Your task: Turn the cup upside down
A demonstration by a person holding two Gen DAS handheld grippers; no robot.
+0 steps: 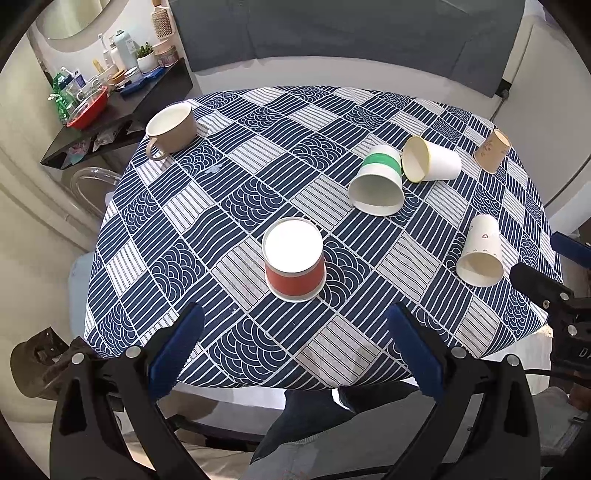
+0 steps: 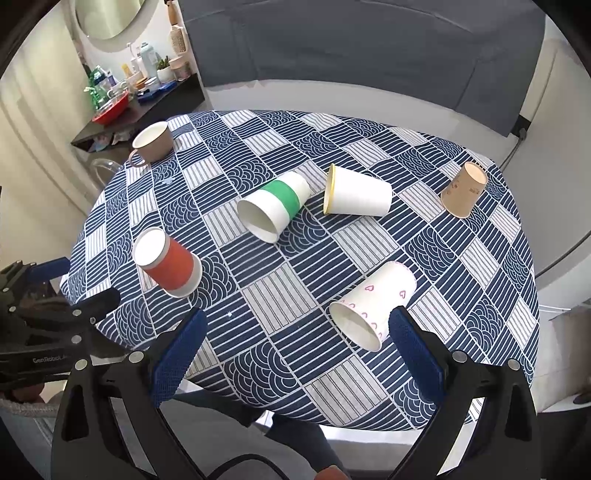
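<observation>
An orange-banded paper cup point(image 1: 294, 258) stands upside down on the patterned table, just beyond my open, empty left gripper point(image 1: 295, 347); it also shows in the right wrist view point(image 2: 168, 267). A green-banded cup point(image 1: 378, 181) point(image 2: 275, 206), a plain white cup point(image 1: 430, 158) point(image 2: 356, 194) and a heart-print cup point(image 1: 482, 251) point(image 2: 373, 310) lie on their sides. A tan paper cup point(image 1: 492, 150) point(image 2: 463, 190) stands upside down at the far right. My right gripper point(image 2: 295, 347) is open and empty, with the heart-print cup just ahead of its right finger.
A brown mug point(image 1: 171, 129) point(image 2: 153, 142) stands upright at the far left corner of the table point(image 1: 236, 347). A dark shelf point(image 1: 110, 122) with bottles and a red bowl is beyond the left edge. A grey sofa point(image 1: 351, 29) lies behind the table.
</observation>
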